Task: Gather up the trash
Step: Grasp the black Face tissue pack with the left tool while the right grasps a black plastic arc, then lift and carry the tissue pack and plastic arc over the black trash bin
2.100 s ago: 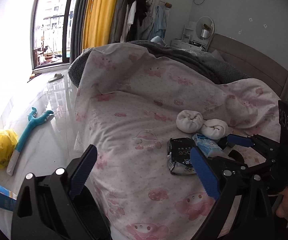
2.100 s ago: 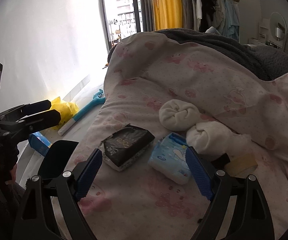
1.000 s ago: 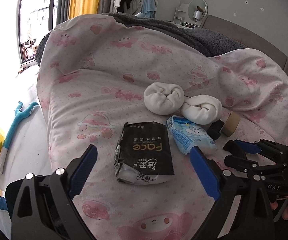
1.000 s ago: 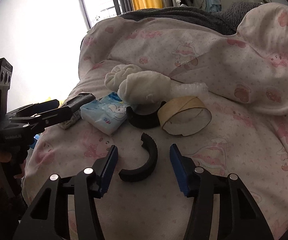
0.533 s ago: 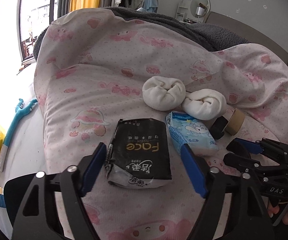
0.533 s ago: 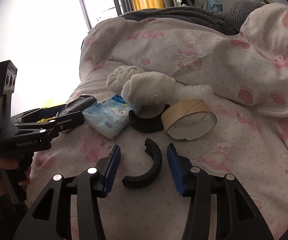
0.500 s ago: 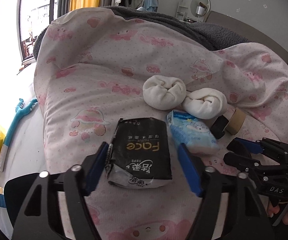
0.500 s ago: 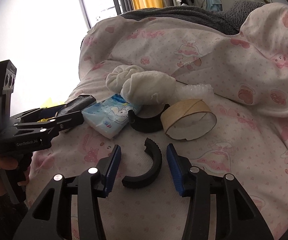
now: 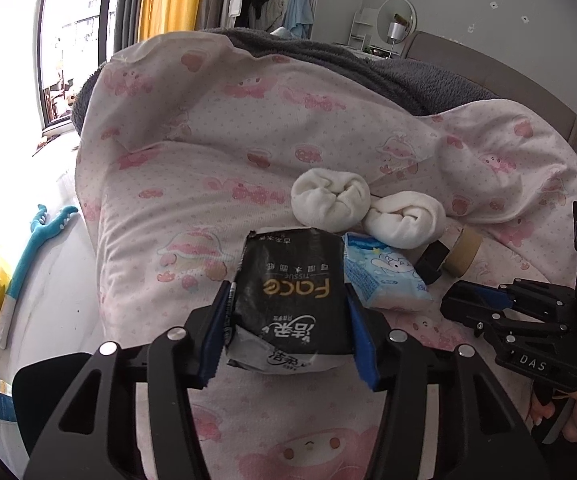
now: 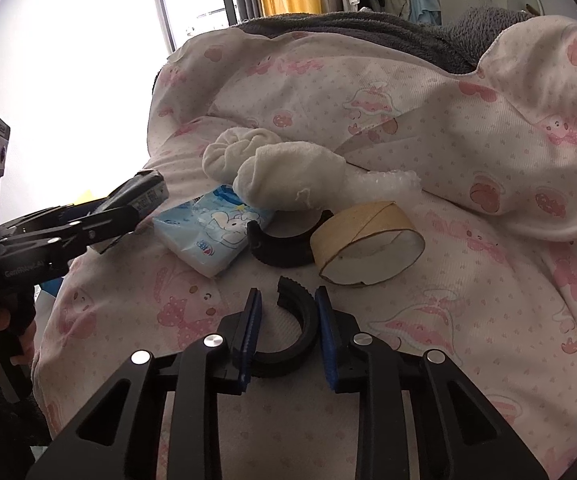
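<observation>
2 tissue packs (image 9: 292,292), 2 sock rolls (image 9: 330,204), 2 blk arcs (image 10: 300,328) (1 tape core (image 10: 368,244)).

Bare pink quilt (image 9: 176,184) left of the black tissue pack (image 9: 292,292); blue tissue pack (image 9: 384,280) and rolled socks (image 9: 330,198) crowding its right.

A crumpled black tissue pack (image 9: 292,300) lies flat on the pink quilt (image 9: 176,168). Just right of the pack sits a blue tissue packet (image 9: 380,276). Farther right lie a cardboard tape core (image 10: 368,240) and two curved black plastic pieces (image 10: 300,328).
</observation>
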A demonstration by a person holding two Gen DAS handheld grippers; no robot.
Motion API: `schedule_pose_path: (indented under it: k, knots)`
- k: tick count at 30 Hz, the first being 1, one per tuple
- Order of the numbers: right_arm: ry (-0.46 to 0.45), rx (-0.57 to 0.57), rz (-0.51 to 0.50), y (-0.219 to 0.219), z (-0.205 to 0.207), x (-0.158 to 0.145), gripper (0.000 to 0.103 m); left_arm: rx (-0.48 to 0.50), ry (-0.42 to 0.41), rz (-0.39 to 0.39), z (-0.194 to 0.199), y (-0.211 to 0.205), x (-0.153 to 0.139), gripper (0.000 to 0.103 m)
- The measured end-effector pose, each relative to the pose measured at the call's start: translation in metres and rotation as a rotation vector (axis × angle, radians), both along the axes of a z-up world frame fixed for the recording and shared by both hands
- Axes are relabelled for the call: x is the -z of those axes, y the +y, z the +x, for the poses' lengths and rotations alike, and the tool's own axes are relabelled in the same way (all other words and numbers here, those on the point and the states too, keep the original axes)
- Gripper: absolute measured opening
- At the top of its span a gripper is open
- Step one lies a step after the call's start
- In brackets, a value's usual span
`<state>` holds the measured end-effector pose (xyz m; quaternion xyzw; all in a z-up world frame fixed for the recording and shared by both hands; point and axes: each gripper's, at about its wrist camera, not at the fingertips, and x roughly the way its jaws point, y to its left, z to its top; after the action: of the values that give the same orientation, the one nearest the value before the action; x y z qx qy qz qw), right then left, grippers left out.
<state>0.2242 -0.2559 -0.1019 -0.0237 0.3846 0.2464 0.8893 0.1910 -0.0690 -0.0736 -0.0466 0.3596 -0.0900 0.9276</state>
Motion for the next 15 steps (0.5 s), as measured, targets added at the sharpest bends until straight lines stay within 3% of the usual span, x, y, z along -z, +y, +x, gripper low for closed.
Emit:
schedule_pose_path:
  k: [2, 9, 15]
  knots:
    - [-0.005, 0.001, 0.004, 0.001, 0.0, -0.003, 0.022, -0.004, -0.003, 0.001, -0.001, 0.003, -0.002, 0.056]
    - [-0.014, -0.005, -0.058, 0.014, 0.001, -0.004, 0.022, -0.022, -0.001, -0.001, -0.005, 0.019, -0.006, 0.056]
    - [-0.057, -0.001, -0.042, 0.02, -0.006, -0.021, 0.022, -0.046, -0.01, -0.009, -0.01, 0.036, -0.011, 0.056]
